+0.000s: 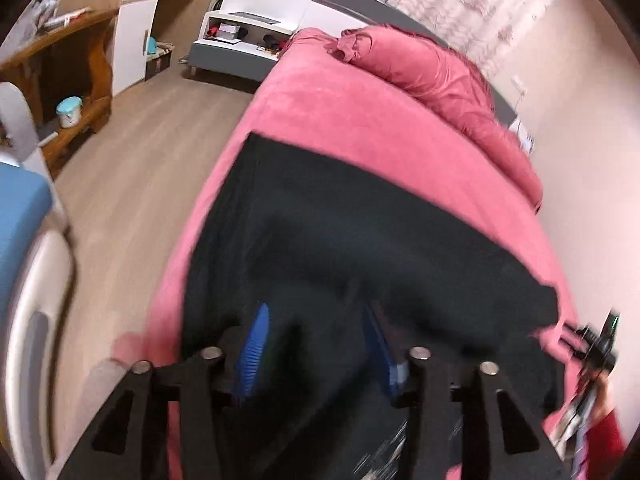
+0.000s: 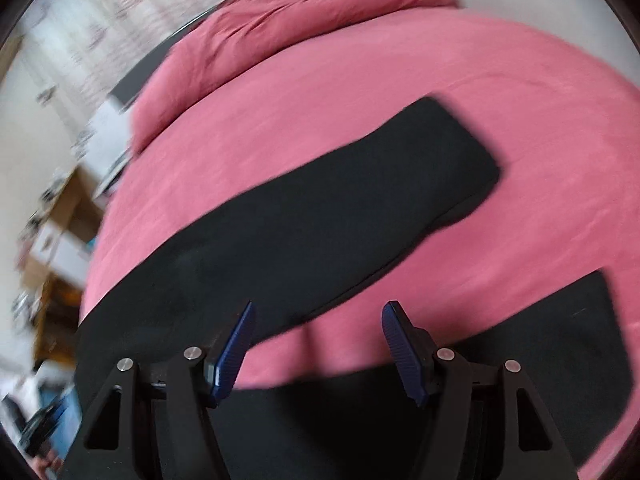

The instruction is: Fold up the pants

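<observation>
Black pants (image 2: 320,216) sprawl across the bed (image 2: 440,64); both claws, left (image 1: 320,344) and right (image 2: 318,344), gape (a one-layer pinch could skew the fold).

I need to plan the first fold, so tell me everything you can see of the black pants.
The pants are plain black, of a soft matte cloth, spread flat on the pink bedcover. The two legs lie apart in a V, with pink showing between them; one leg runs long across the bed to a squared hem. No folds are made yet. Both tongs, left and right, are open above the pants; whether either touches the cloth cannot be told through the blur.
</observation>
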